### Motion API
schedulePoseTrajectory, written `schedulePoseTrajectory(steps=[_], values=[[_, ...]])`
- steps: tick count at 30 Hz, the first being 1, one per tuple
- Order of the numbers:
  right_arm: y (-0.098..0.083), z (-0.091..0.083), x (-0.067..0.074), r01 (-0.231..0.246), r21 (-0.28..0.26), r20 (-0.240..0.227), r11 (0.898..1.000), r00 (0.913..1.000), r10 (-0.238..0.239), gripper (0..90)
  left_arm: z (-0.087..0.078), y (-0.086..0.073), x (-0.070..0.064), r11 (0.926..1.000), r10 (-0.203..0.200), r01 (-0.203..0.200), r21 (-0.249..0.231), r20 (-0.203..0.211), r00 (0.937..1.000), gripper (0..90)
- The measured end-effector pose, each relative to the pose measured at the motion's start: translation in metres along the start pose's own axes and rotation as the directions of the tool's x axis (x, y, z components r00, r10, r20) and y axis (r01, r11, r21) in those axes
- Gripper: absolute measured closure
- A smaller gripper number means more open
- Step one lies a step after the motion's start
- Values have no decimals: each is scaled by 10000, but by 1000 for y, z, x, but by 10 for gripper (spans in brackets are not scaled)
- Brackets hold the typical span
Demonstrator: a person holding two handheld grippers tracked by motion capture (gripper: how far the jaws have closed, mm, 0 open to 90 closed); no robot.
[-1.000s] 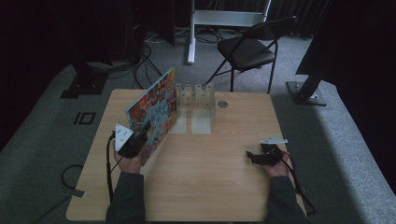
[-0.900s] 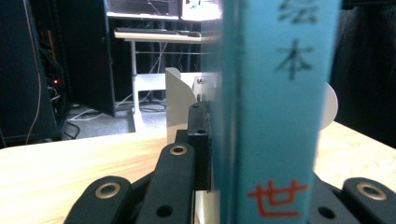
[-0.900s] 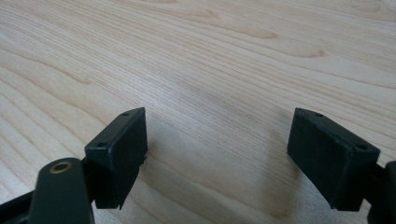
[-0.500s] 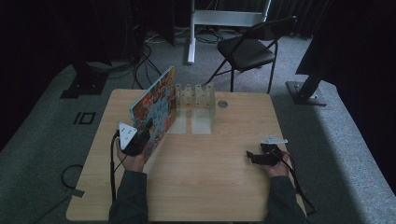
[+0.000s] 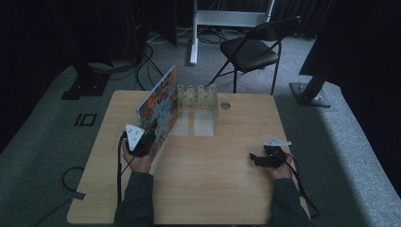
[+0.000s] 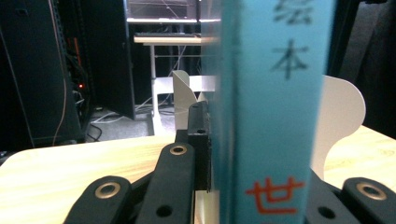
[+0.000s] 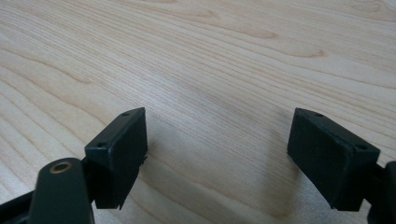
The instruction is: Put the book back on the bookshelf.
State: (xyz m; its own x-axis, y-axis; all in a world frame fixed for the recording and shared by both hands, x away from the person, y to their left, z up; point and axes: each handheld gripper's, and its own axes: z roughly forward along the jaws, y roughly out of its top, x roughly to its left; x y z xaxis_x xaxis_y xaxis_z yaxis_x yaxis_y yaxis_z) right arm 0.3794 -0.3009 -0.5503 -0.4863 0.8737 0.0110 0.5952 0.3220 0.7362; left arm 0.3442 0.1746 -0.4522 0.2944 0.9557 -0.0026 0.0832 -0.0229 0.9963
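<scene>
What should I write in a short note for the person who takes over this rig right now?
Left gripper: shut on the book, gripping its spine end; the book stands on edge, tilted, beside the white rack.
Right gripper: open, holding nothing, low over the bare table at the right.
Done: book picked up and brought next to the rack.
Left, as it seems: slide the book into a slot of the rack, then let go. Whether it already touches the rack cannot be told.
</scene>
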Motion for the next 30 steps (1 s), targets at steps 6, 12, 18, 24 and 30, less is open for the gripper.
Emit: schedulePoseTrajectory(steps=[6, 12, 18, 24, 30], values=[[0, 0, 0, -1, -2, -1, 10000, 10000, 1, 198, 4, -2, -4, 10000, -75, 75, 15, -209, 9998, 809], [0, 0, 0, 1, 0, 3, 10000, 10000, -1, 198, 6, -3, -7, 10000, -73, 72, -26, -403, 9992, 808], [0, 0, 0, 0, 1, 3, 10000, 10000, 0, 198, 7, -6, -13, 9998, -126, 115, -177, -616, 9980, 809], [0, 0, 0, 0, -1, 2, 10000, 10000, 0, 198, 11, -7, -17, 9993, -291, 272, -261, -747, 9968, 809], [0, 0, 0, -10, -4, 2, 10000, 10000, 10, 198, 10, -9, -23, 9987, -255, 203, -475, -1113, 9935, 809]])
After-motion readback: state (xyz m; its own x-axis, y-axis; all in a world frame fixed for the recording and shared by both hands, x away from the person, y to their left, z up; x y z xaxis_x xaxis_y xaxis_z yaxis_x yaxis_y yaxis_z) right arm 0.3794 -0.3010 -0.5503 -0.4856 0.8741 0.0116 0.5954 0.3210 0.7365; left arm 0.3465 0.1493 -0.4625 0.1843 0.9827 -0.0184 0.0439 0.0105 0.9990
